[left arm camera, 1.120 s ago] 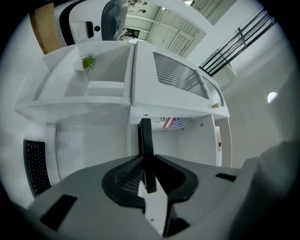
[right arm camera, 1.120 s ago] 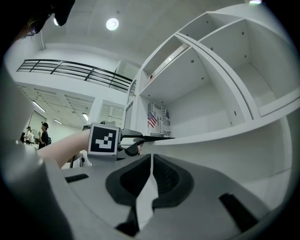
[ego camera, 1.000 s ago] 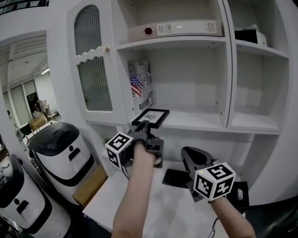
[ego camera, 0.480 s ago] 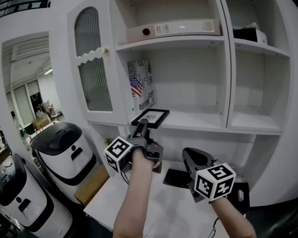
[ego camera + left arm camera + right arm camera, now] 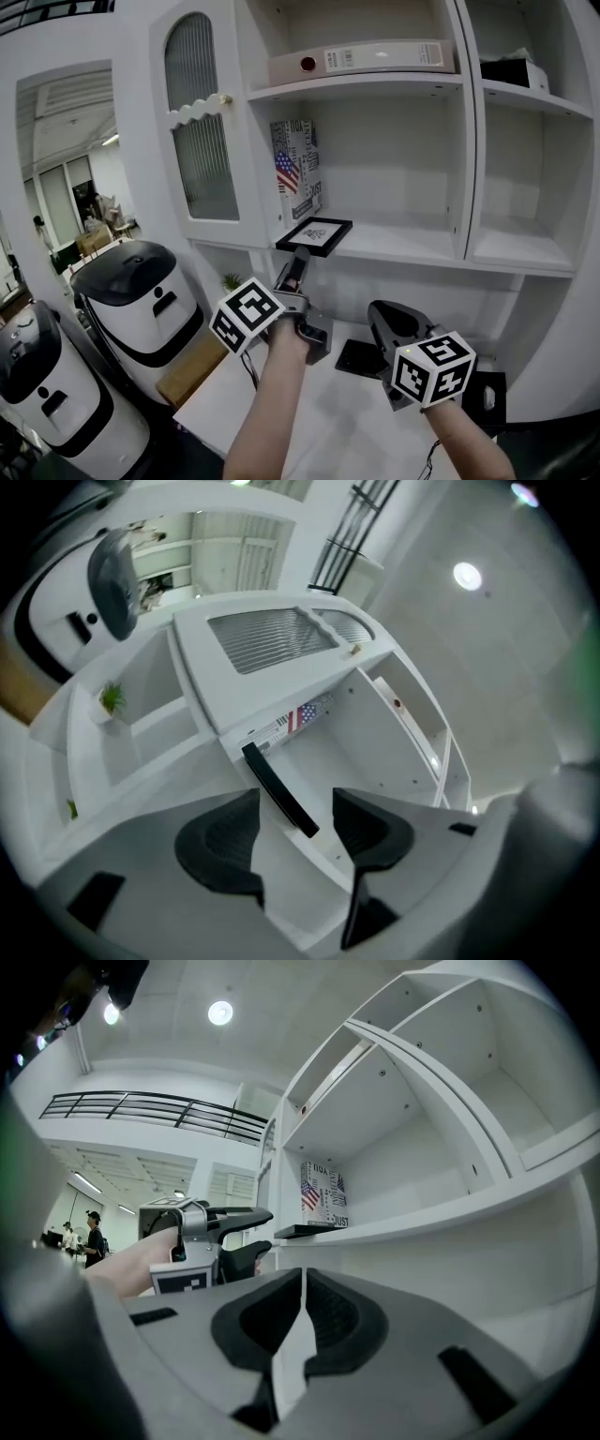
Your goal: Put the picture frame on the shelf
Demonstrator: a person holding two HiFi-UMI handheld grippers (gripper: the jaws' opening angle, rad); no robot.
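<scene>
White shelf (image 5: 403, 246) bears flat picture frame (image 5: 315, 234)

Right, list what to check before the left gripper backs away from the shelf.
1. Picture frame lying flat on the shelf: ok.
2. Left gripper let go: ok. Its jaws are opening, and the frame's near corner shows in the gap with neither pad pressing it.
3. Frame fully supported at the shelf's front edge: cannot tell; its corner sits right at the lip.
4. Right gripper out of the way: ok. It is shut, empty and low, beside the left gripper.
</scene>
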